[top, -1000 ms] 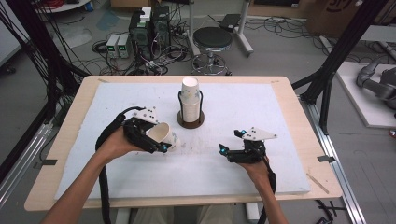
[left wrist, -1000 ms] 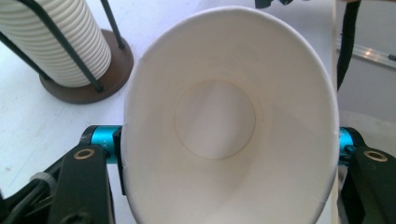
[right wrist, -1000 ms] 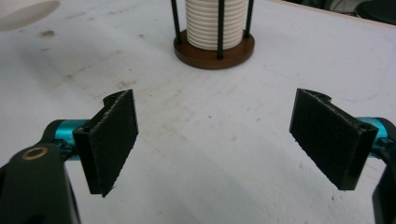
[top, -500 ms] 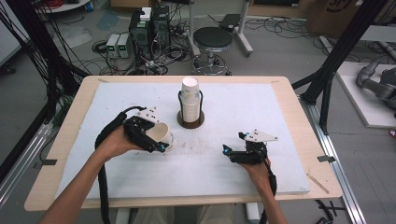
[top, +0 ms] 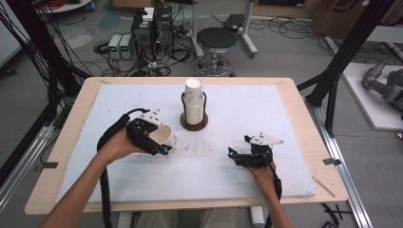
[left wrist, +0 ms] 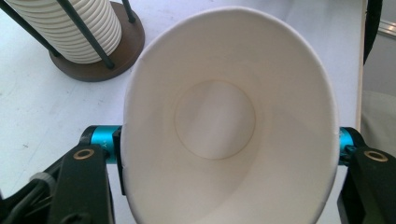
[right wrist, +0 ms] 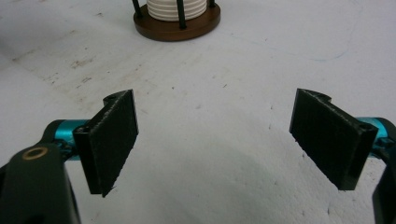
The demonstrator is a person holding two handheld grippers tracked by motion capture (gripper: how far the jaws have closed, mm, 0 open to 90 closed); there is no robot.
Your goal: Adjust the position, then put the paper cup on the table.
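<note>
While your left gripper [top: 159,146] squeezes a paper cup [top: 163,137] lying tilted over the desk [top: 290,123] left of centre, mouth toward its camera, the cup stack [top: 194,102] in its holder [top: 194,124] stands mid-desk; your right gripper [top: 233,154] hangs wide, nothing between, probably just above the surface.

You see a matt white paper cup [left wrist: 229,121]. The wire rack's base [top: 194,126] is dark wood. The surface [top: 266,123] is scuffed white foam.
</note>
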